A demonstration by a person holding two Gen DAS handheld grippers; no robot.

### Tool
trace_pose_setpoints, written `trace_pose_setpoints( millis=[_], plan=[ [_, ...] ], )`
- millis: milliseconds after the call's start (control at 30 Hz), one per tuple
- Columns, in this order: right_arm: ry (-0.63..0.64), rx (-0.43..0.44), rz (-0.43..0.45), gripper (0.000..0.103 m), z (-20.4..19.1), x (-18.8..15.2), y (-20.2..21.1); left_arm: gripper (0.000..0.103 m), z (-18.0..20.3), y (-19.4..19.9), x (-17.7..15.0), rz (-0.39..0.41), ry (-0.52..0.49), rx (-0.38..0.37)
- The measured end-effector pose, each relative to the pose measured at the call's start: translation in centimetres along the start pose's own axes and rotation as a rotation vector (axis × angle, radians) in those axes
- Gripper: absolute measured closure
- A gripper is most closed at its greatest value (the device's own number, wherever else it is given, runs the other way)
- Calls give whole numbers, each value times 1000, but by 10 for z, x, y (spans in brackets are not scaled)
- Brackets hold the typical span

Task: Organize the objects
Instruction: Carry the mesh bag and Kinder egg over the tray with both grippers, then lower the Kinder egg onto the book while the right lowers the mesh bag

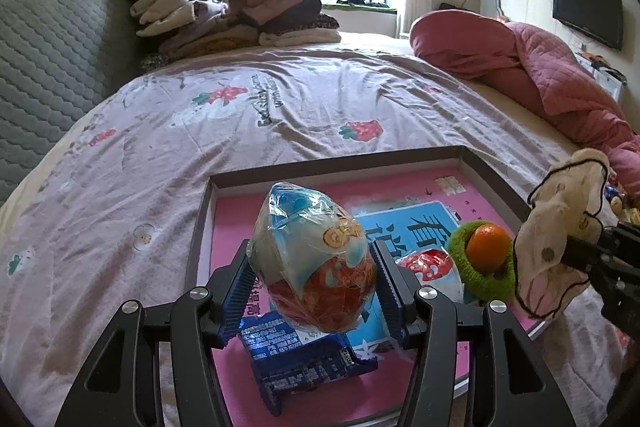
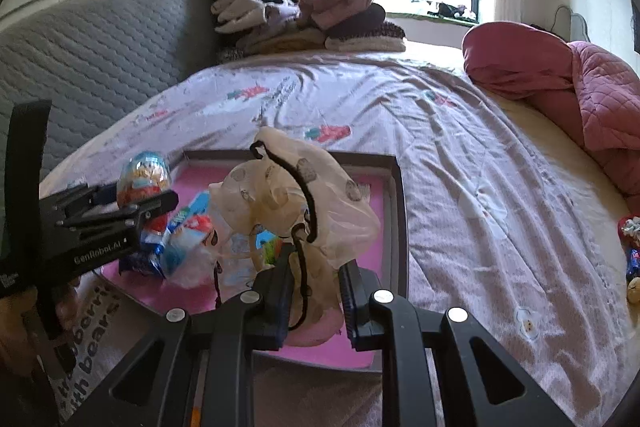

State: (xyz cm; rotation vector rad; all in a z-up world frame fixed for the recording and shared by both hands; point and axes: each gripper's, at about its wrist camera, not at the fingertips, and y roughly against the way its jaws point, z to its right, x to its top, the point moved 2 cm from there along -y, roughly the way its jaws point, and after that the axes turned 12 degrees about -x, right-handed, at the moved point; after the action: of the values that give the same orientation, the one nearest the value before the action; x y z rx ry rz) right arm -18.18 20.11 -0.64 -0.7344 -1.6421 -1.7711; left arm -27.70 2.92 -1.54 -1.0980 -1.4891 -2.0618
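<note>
My left gripper (image 1: 314, 291) is shut on an egg-shaped toy (image 1: 312, 259) in clear wrap, coloured blue, white and orange, held just above a shallow box (image 1: 340, 163) with a pink floor. My right gripper (image 2: 314, 287) is shut on a cream cloth with black trim (image 2: 288, 195), over the box's near right part. In the box lie a dark blue packet (image 1: 296, 351), a red-and-white packet (image 1: 432, 267), a blue card (image 1: 412, 227) and a green fuzzy ring (image 1: 480, 279) with an orange ball (image 1: 488, 247) in it. The right wrist view shows the left gripper (image 2: 148, 203) holding the egg (image 2: 144, 175).
The box rests on a bed with a strawberry-print sheet (image 1: 280, 115). Folded clothes (image 1: 232, 15) are piled at the far side, a pink quilt (image 1: 540, 67) lies right, a grey padded headboard (image 1: 48, 59) left. Small toys (image 2: 630, 247) lie on the bed at right.
</note>
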Motion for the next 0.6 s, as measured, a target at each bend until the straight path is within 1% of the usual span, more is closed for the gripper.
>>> trace_pose_setpoints(
  millis=[167,467,600],
  plan=[
    [23,3,-21,81,-7,-8,-5,45,3,-7,-4,-18,-8,-12],
    [59,-3,-12,81,-18,-13,-6,45,8,-13,-9,-42,-29,-14],
    [64,-23,1,81,-19,-12,-8,45,9,-14,-11,-44,-36,-11]
  ],
)
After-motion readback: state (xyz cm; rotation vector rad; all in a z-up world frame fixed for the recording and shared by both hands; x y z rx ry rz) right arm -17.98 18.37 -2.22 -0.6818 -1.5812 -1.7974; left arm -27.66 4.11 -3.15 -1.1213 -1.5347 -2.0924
